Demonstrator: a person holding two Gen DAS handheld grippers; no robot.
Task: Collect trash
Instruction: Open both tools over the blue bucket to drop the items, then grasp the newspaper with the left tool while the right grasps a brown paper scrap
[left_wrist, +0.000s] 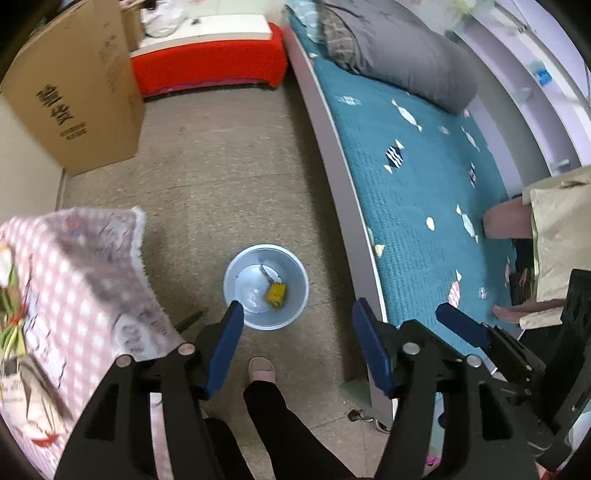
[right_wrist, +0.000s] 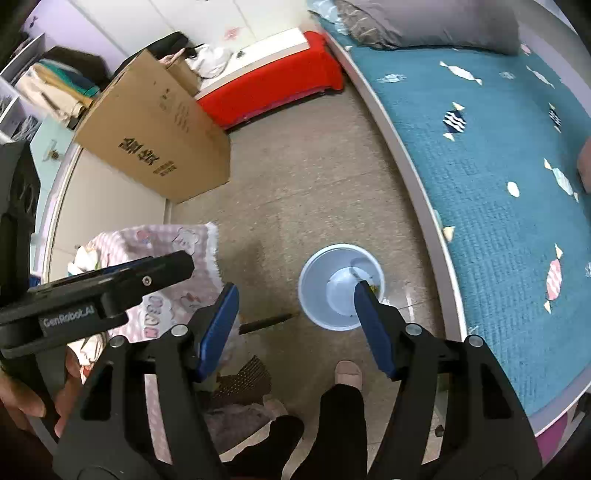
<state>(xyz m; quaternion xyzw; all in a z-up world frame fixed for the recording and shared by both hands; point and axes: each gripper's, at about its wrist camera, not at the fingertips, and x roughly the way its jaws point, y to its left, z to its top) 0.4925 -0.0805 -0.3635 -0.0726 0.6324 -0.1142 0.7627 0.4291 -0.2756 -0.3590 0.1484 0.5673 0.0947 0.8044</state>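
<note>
Both the left gripper and right gripper hang wide and empty above the bin, positioned for dropping, yellow scrap inside.

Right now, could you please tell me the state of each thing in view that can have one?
Left hand-held gripper: open, nothing between its pads.
Right hand-held gripper: open, empty.
Pale blue plastic bin: upright on the floor, a yellow scrap inside.
Brown cardboard box: standing, leaning.
</note>
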